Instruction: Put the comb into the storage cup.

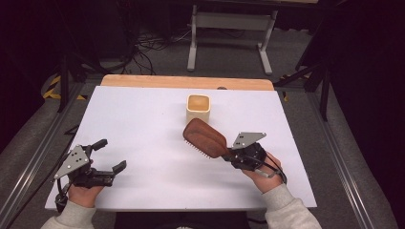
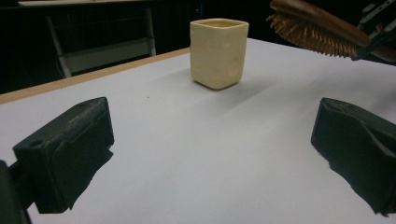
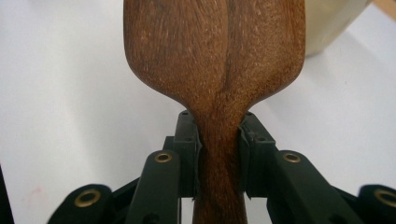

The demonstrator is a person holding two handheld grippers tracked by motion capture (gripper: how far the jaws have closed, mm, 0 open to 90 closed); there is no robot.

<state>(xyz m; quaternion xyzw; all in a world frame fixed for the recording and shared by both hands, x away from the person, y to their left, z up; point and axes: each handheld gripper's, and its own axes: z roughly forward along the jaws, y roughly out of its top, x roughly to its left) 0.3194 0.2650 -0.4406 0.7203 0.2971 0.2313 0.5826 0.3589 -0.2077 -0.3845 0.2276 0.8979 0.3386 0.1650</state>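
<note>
A brown wooden hairbrush (image 1: 205, 137) hangs just above the white table, bristles down, head pointing toward a cream square cup (image 1: 197, 107). My right gripper (image 1: 234, 155) is shut on the brush's handle; in the right gripper view both pads press the narrow neck of the hairbrush (image 3: 219, 154). My left gripper (image 1: 111, 155) stands open at the table's front left with nothing between its fingers. In the left gripper view the cup (image 2: 218, 52) stands upright ahead, and the hairbrush (image 2: 317, 32) shows at the top right with its bristles facing down.
The white tabletop (image 1: 143, 129) has a wooden strip along its far edge (image 1: 186, 82). Beyond it stand a metal frame's legs (image 1: 229, 43) and loose cables on the floor. Metal rails (image 1: 33, 157) run along both sides of the table.
</note>
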